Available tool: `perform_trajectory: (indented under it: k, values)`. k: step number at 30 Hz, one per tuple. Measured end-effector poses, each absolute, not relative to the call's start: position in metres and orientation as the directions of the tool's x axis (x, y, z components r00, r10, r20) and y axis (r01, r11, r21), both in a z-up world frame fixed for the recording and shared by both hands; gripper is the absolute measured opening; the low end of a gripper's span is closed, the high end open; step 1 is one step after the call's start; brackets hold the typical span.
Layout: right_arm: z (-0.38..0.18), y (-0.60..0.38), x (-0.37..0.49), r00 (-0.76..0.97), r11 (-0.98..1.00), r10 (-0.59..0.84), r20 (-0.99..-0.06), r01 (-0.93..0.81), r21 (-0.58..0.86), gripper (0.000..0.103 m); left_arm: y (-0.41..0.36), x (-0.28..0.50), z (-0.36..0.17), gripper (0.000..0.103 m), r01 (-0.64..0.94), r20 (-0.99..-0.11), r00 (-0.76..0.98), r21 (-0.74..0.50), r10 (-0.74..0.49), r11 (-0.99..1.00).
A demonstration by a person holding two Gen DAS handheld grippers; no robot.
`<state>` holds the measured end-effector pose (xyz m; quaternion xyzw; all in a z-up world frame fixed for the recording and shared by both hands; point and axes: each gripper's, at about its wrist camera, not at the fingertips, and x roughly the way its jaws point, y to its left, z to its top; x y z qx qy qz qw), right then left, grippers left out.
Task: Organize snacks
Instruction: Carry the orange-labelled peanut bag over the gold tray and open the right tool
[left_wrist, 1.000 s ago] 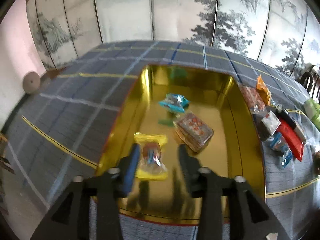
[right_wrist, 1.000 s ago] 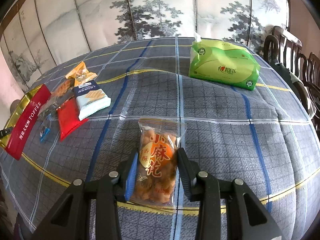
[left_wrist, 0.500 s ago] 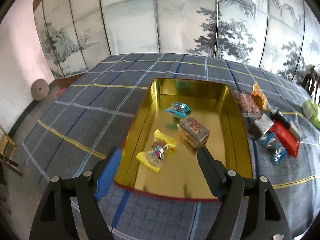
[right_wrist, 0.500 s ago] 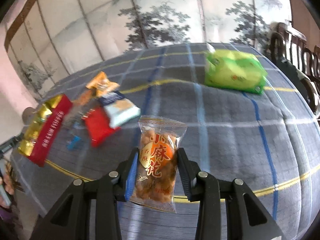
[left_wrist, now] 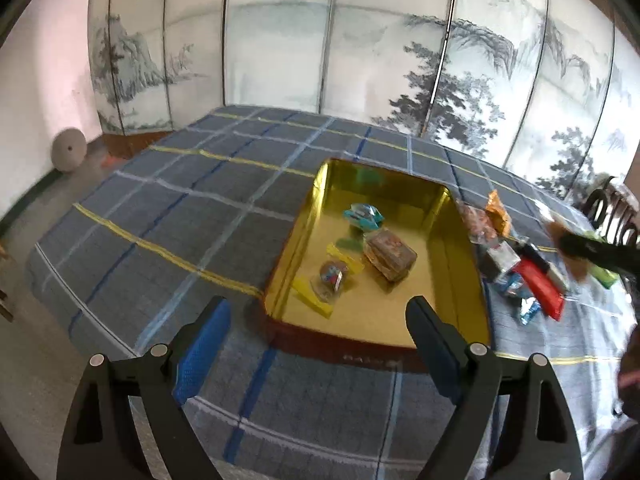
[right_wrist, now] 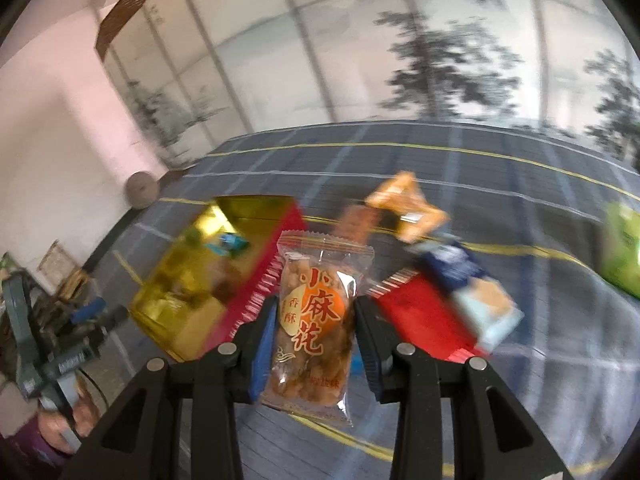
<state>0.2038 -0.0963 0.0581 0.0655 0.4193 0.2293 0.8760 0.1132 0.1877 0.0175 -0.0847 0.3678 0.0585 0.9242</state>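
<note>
Right tongs (right_wrist: 310,334): clamped on a clear plastic packet of fried dough twists with red characters and an orange disc (right_wrist: 314,320), pads pressing on both long sides, packet upright and lifted off the surface. View is motion-blurred.

Left tongs (left_wrist: 318,338): wide apart and opening, nothing between the pads, hanging over the near edge of the gold-lined rectangular tin with red outer walls (left_wrist: 456,280).

Tin sits on the surface, which is covered by a grey-blue plaid cloth with yellow and blue lines (left_wrist: 180,216). Inside the tin, near to far: clear wrapped candy with yellow ends (left_wrist: 330,280), brown block snack in clear wrap (left_wrist: 390,254) just beside it, teal-wrapped candy (left_wrist: 364,216) further back. All three apart from the walls.

To the right of the tin, loose pile on the cloth: small blue foil candies (left_wrist: 520,296), flat red packet (left_wrist: 540,286), white-and-navy cracker packet (right_wrist: 476,292), orange packet (left_wrist: 498,216). Some overlap; can't tell exactly which touch.

Green soft pack (right_wrist: 624,252) well apart on the right edge of the right view.

Behind the surface: folding screen painted with ink trees and hills (left_wrist: 360,48).
</note>
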Motion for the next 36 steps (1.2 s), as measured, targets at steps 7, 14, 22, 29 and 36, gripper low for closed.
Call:
perform_trajectory:
  k: [7, 14, 22, 29, 36]
  values:
    - [0.055, 0.0, 0.253, 0.433, 0.824, 0.542, -0.72, -0.442, 0.354, 0.038, 0.186, 0.103, 0.014, 0.086, -0.125, -0.709, 0.705, -0.15, -0.018, 0.981]
    - [0.03, 0.071, 0.3, 0.348, 0.808, 0.543, -0.765, -0.463, 0.364, 0.038, 0.202, 0.1, 0.009, 0.086, -0.147, -0.73, 0.682, -0.186, -0.037, 0.972]
    - [0.009, 0.11, 0.337, 0.298, 0.824, 0.531, -0.794, -0.399, 0.401, 0.04, 0.222, 0.103, -0.009, 0.086, -0.193, -0.761, 0.644, -0.262, -0.079, 0.946]
    - [0.026, 0.06, 0.326, 0.378, 0.802, 0.597, -0.708, -0.307, 0.513, 0.049, 0.222, 0.102, -0.01, 0.086, -0.186, -0.759, 0.645, -0.261, -0.082, 0.947]
    - [0.021, -0.047, 0.32, 0.428, 0.924, 0.383, -0.819, -0.164, 0.346, 0.053, 0.213, 0.106, -0.016, 0.087, -0.169, -0.767, 0.627, -0.305, -0.137, 0.937]
